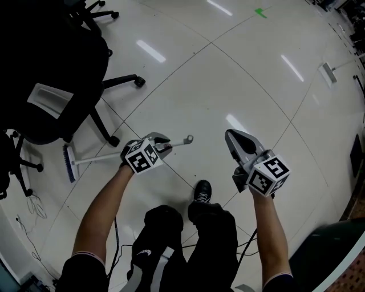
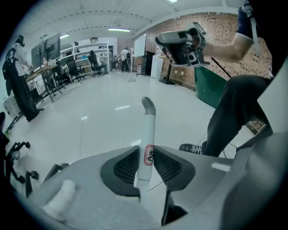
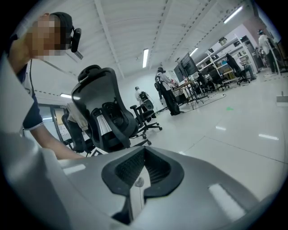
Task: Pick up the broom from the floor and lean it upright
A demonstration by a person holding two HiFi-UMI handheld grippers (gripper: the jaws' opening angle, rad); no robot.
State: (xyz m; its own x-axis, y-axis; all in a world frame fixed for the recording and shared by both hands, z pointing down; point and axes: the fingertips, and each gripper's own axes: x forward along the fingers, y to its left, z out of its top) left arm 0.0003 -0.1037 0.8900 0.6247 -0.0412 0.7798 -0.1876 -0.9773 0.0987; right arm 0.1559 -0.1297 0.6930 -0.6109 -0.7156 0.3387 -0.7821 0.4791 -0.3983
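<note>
The broom (image 1: 97, 158) is seen held by its white handle (image 2: 147, 134), close to the grey hooked cap (image 1: 189, 137) at its free end. The handle is pinched between the ribbed pads of the left gripper (image 1: 162, 149), at a red-bordered label (image 2: 149, 155); the pads are pressed against it from both sides. From the grip the handle is noted running out to the left in the head view, ending in the brush head (image 1: 70, 163), which lies beside the star base of a black office chair (image 1: 51, 74). Whether the brush head touches the floor (image 1: 228, 74) cannot be told. The right gripper (image 1: 236, 140) is carried apart from the broom, to the right; its pads are seen pressed together at the tips in its own view, with nothing between them (image 3: 141, 155). A black shoe (image 1: 202, 191) is planted on the pale glossy floor between the two grippers. A small green mark (image 1: 260, 12) is noted on the floor far off.
</note>
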